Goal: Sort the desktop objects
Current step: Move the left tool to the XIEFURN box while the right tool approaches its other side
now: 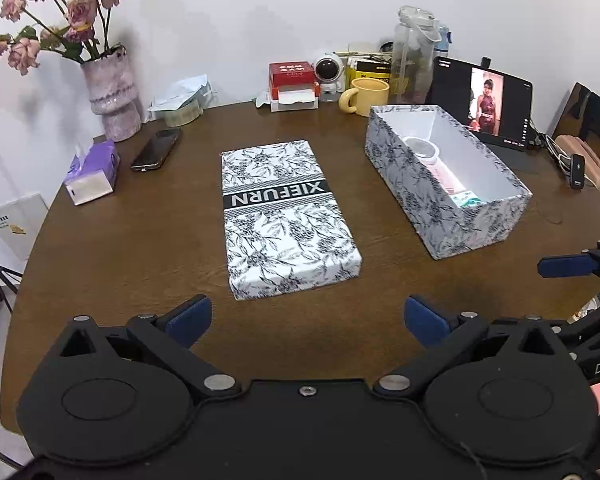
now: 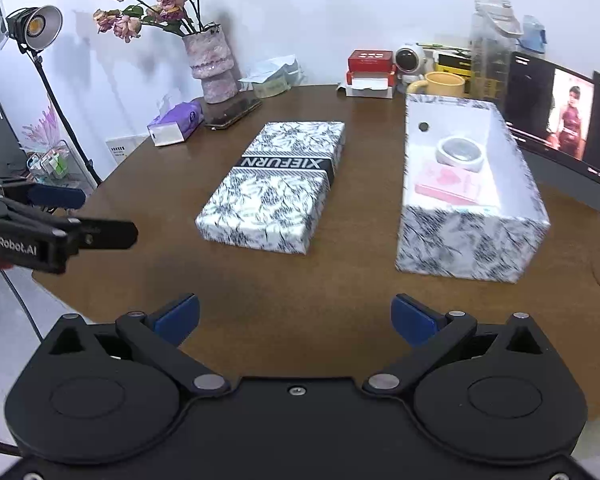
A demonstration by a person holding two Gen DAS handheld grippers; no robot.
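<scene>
Both grippers' jaws spread, empty — lid (image 1: 284,220) beside open box (image 1: 480,224) on table (image 1: 140,240)

table (image 1: 140,240): dark matt wood | lid (image 1: 284,216): printed matt paper | tongs (image 1: 308,320): matt black plastic, blue pads

One open box (image 2: 472,236) (holding one tape roll (image 2: 460,154)), one lid (image 2: 276,184), one mug (image 2: 444,83), one vase (image 2: 212,64).

Evenly bright, diffuse indoor light. Soft shadows cast on wall (image 1: 260,20) behind vase (image 1: 114,92). Studio lamp (image 2: 40,26) lit, far left of jaws. Strong fisheye bending and dark vignette at corners. Slight motion blur on open box (image 2: 472,240) ahead-right of jaws.
</scene>
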